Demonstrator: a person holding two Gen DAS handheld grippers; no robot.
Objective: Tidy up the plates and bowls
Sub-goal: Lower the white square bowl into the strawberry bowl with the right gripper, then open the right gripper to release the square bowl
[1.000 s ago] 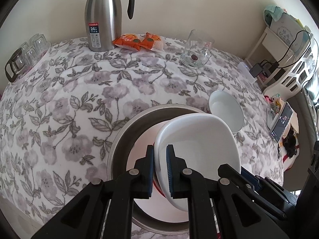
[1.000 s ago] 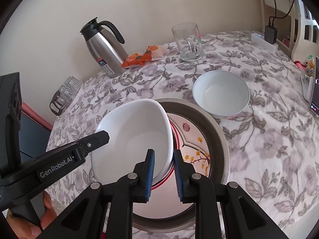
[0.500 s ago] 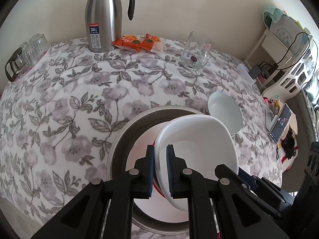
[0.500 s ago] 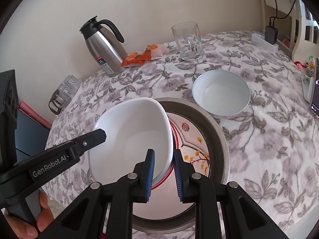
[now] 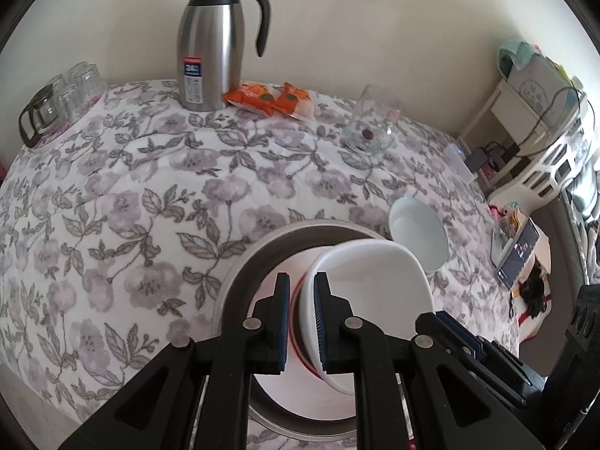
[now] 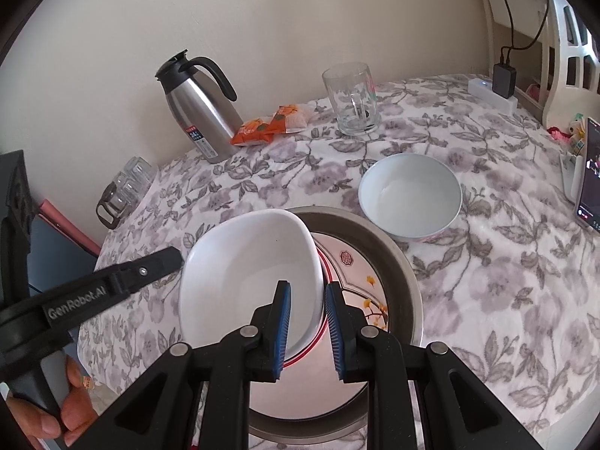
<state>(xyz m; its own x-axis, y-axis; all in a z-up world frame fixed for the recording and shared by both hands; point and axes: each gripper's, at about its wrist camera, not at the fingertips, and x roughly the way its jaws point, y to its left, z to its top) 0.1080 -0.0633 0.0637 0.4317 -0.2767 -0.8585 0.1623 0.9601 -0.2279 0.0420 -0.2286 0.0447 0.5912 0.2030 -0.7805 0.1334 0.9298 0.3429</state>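
Both grippers pinch opposite rims of a squarish white ceramic bowl (image 6: pixel 251 281): left gripper (image 5: pixel 302 322), right gripper (image 6: pixel 307 328). It hangs tilted just above the patterned plate (image 6: pixel 356 281) inside a round steel basin (image 6: pixel 407 281), directly beneath the bowl.

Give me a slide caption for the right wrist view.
Both grippers clamp opposite rims of a white square bowl above a patterned plate in a metal basin.
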